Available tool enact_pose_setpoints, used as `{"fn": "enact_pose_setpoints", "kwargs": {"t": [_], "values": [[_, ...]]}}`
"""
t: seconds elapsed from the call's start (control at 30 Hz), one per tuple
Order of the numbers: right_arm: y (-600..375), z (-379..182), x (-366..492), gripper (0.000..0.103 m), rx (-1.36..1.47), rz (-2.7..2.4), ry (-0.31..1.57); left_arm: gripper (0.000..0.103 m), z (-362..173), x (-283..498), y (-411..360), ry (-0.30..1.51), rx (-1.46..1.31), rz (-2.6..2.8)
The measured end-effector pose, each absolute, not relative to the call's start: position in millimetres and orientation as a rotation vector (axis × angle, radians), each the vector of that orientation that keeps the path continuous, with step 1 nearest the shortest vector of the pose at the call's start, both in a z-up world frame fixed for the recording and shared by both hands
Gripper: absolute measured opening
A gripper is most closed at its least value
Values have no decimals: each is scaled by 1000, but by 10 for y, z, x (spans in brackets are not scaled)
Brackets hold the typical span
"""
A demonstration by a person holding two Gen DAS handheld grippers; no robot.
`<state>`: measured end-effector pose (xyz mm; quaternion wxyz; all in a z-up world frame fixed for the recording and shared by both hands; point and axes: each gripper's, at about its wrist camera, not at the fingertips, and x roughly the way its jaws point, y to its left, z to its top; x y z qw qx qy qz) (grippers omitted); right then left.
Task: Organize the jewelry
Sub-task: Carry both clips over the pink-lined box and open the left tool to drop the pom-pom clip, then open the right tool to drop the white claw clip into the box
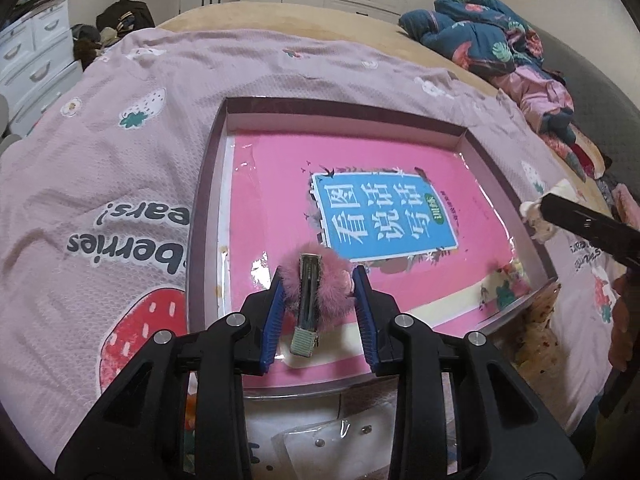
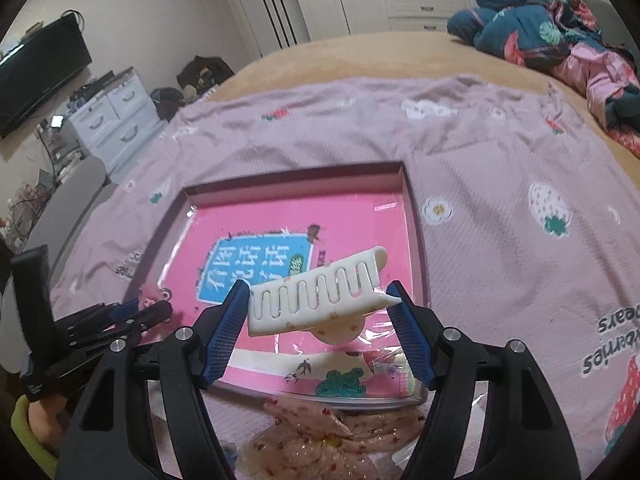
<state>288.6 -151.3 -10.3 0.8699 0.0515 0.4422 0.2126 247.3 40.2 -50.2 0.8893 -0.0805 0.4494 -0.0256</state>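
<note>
A shallow box [image 1: 208, 184] with a pink book cover [image 1: 280, 184] as its floor lies on the bed. My left gripper [image 1: 319, 276] is shut on a pink fluffy hair clip [image 1: 310, 280] with a metal clasp, above the box's near edge. My right gripper [image 2: 320, 294] is shut on a white claw hair clip [image 2: 316, 296] with comb teeth, above the box [image 2: 412, 204] at its near right part. The left gripper also shows in the right wrist view [image 2: 152, 308] at the left. The right gripper's arm shows in the left wrist view [image 1: 588, 224] at the right.
A lilac strawberry-print sheet [image 1: 100, 168] covers the bed. A crumpled floral scrunchie or bag [image 2: 328, 428] lies in front of the box. A clear packet [image 1: 332, 440] lies under the left gripper. Bundled blue and pink clothes [image 1: 492, 36] sit at the far right. White drawers [image 2: 116, 120] stand left.
</note>
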Motion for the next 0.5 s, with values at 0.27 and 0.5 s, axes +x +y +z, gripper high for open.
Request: {"fn": "enact_pose_setpoints", "kwargs": {"t": [0.27,0.5], "values": [[-1457,-298,2920,69,94,417,967,35,-524,2453,403,937,-163,-60],[-1485,-260,2852,76,103,424,954,57,-412,2373,434,917,-164,-60]]}}
